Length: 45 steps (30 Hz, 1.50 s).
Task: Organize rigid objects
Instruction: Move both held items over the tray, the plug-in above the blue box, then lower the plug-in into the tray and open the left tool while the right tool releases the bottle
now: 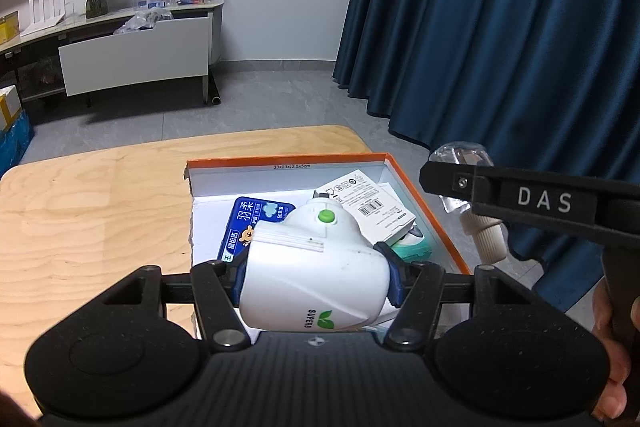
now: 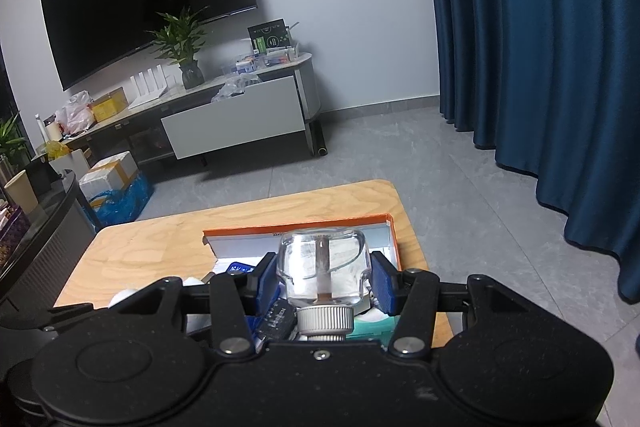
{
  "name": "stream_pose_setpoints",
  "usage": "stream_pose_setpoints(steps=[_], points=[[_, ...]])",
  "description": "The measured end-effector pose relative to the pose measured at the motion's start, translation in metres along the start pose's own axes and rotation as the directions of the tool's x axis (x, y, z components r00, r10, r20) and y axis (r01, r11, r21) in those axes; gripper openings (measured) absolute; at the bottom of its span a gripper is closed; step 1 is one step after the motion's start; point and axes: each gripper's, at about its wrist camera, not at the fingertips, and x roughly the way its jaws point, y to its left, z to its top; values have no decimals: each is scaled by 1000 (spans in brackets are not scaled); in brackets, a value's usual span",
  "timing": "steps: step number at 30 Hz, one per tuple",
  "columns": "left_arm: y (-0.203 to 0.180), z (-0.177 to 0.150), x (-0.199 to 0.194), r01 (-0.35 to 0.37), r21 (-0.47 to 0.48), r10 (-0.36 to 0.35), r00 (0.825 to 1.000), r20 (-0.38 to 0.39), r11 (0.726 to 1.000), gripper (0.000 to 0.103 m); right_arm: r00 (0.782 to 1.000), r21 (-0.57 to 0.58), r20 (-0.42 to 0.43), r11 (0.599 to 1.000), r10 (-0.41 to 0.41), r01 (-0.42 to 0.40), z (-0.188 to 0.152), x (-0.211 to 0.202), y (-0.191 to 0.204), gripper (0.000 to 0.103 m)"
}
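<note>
The left gripper [image 1: 316,277] has its blue-padded fingers [image 1: 394,281] clamped on the broad sides of a white plastic jug [image 1: 316,267] with a green button, held over an orange-rimmed box [image 1: 280,159] on the pale wooden table [image 1: 92,211]. The right gripper [image 2: 322,283] pinches a clear glass bottle [image 2: 322,267] at its flat shoulders, ribbed cap toward the camera, above the same box. The jug looks light, stiff and smooth, best held across its waist; the bottle is probably heavier, slick and breakable, so it wants a firm, square grip and a gentle landing among the cartons [image 1: 372,203].
</note>
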Motion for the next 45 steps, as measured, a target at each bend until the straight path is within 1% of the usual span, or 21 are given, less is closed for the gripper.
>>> stream_pose_setpoints(steps=[30,44,45], points=[[-5,9,20,9,8,-9,1000,-17,1000,61,1000,3,-19,1000,-18,18,7,29,-10,60],[-6,12,29,12,2,-12,1000,-22,1000,61,999,-4,-40,999,-33,32,17,56,-16,60],[-6,13,31,13,2,-13,1000,-23,1000,61,999,-2,-37,999,-34,34,17,59,-17,62]])
